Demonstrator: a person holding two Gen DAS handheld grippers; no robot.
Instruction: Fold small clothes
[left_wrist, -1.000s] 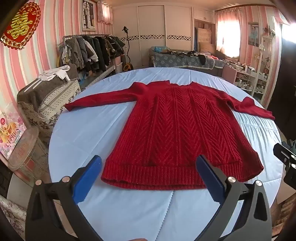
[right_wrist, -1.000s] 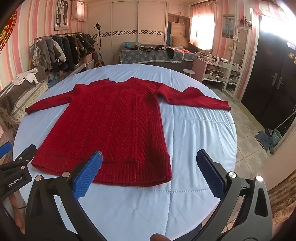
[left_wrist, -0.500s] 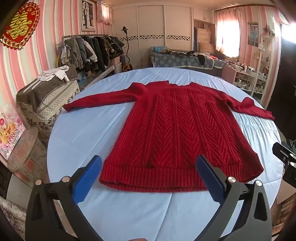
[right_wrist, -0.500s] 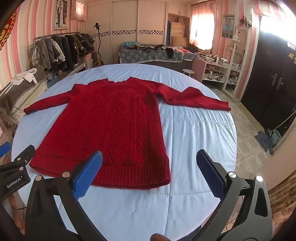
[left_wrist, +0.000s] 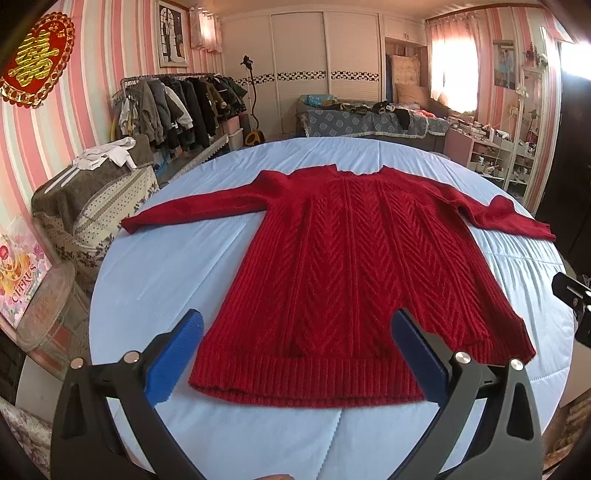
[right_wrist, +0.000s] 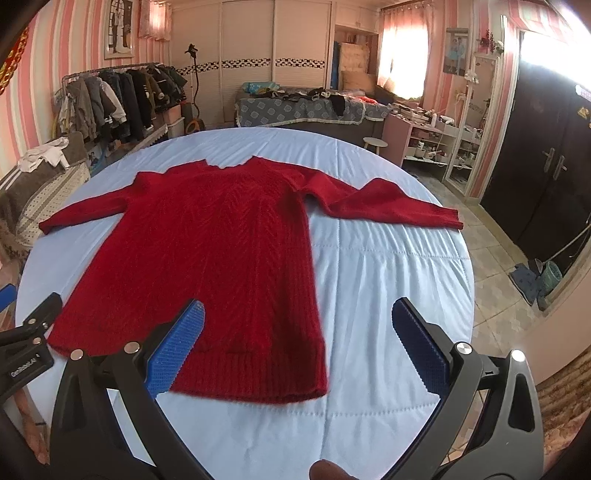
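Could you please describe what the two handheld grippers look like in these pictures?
Both look alike. The left gripper and the right gripper each have two black angular arms with silver round bolts, ending in blue ribbed pads. In the right wrist view, the left gripper's black body shows small white lettering at the frame's left edge, too small to read.

Black tongs (left_wrist: 295, 354) with ridged blue pads (left_wrist: 173, 356), silver screws.

Left tool (left_wrist: 295, 354) agape, seemingly above red sweater (left_wrist: 343, 273).
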